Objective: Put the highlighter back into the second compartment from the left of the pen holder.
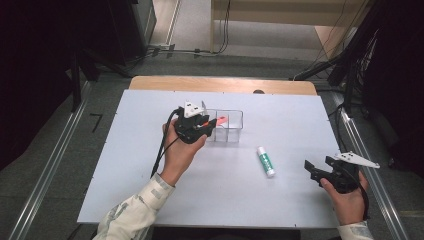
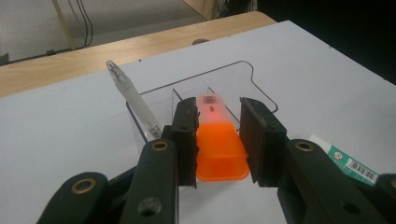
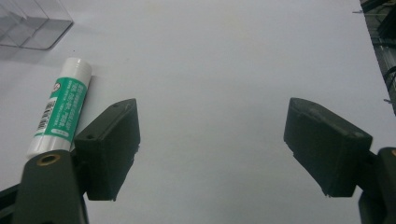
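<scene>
The left hand-held gripper [image 2: 217,140] is clenched on an orange marker [image 2: 219,149] over the clear organizer [image 2: 254,81] near the counter's [image 1: 300,200] far edge. It looks light, stiff and slick (grip the flat sides mid-body). The right hand-held gripper [image 3: 210,149] stands released.

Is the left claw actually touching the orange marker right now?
Touching on one side: the left gripper view shows the orange marker against the left claw's left pad, with a thin gap at the other pad.
</scene>
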Motion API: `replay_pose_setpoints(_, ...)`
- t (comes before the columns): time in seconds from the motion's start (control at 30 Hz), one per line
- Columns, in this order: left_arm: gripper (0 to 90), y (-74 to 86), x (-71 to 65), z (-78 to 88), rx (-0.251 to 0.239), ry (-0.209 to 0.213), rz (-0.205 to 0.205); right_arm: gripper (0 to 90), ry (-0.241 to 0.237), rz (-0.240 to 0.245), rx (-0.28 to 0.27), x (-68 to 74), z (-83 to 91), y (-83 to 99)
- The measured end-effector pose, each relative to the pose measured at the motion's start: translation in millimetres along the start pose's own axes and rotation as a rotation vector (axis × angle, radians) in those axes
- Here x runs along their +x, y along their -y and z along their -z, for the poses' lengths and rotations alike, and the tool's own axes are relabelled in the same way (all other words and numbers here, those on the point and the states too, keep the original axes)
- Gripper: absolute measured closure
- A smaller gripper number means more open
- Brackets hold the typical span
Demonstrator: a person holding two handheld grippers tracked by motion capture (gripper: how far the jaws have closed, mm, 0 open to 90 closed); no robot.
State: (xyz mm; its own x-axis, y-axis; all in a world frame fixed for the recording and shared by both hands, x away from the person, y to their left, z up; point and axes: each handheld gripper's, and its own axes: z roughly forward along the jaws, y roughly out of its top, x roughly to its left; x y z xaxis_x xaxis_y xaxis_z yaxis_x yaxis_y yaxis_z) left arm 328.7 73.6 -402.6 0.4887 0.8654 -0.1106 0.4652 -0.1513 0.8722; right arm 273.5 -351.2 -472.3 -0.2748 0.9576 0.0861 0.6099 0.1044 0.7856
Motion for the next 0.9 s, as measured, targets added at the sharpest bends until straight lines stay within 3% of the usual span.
replay_pose_setpoints(0.13,73.6,-1.2,0.6,-0.5,-0.018,-0.009,-0.006,17.4,0.001,0.0,0.001,0.1,-0.4,0.0)
replay_pose_setpoints(0.3,70.9,-1.7,3.3,-3.4,-0.04,-0.013,0.003,17.4,0.001,0.003,0.002,0.2,-0.6,0.0)
replay_pose_setpoints(0.47,64.9,-2.7,2.9,-0.7,-0.063,-0.006,0.004,17.4,0.002,0.004,0.001,-0.1,-0.8,0.1)
replay_pose_setpoints(0.9,49.1,0.0,5.4,-0.9,-0.049,-0.027,0.002,17.4,0.001,0.008,0.0,0.0,-0.9,0.1)
